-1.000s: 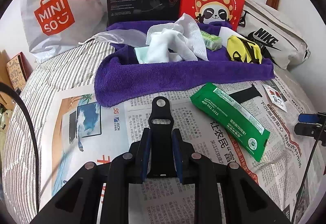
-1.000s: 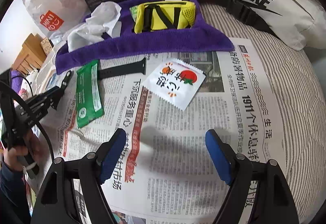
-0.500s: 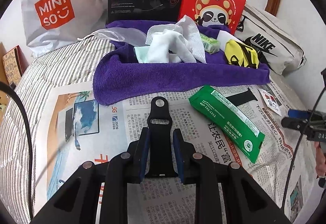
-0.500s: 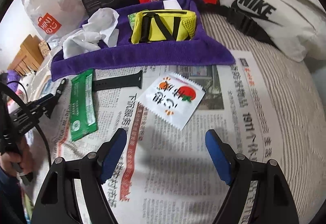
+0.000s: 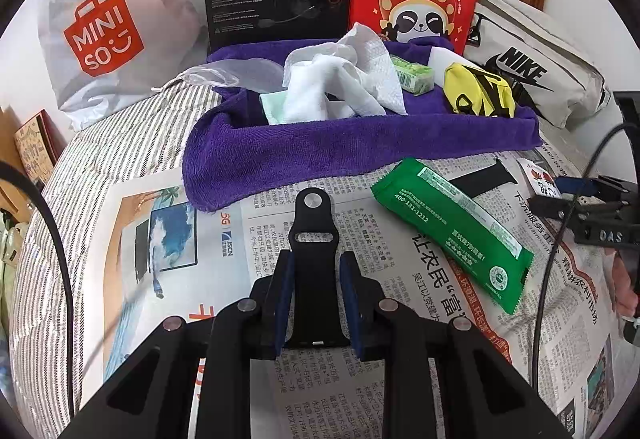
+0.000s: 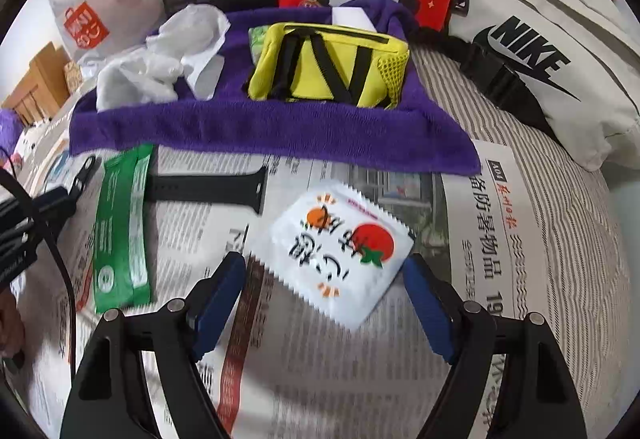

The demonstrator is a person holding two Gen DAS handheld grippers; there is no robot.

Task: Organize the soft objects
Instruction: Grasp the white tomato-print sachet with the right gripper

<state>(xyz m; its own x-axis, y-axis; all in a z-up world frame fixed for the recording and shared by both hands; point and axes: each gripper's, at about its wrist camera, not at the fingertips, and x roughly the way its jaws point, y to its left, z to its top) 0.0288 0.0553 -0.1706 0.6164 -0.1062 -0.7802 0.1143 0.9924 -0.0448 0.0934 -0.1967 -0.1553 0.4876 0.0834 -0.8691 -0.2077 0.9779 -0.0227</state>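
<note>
So the white snack packet with the orange and tomato print is lying flat on the newspaper, turned like a diamond, one corner poking back toward the right gripper. That gripper's fingers are spread wide, and the packet sits just ahead of them and partly in the gap, a bit closer to the right-hand pad. Its diagonal runs roughly along the gripper's reach, so a squeeze would catch the two side corners. The frame is a little smeared, so I can't say whether the pads touch the paper yet.

The left gripper is busy — pinched shut on a black watch strap piece that sticks out forward between the pads. So the right one is the nearer, free tool for the packet.

Around it: another black strap lies just left of the packet and beyond that a green wipes pack. Behind everything is the purple towel holding the yellow pouch and crumpled white tissues — looks like where the soft stuff goes. Nothing sits between packet and towel, though the towel's front fold is a lip to clear.
</note>
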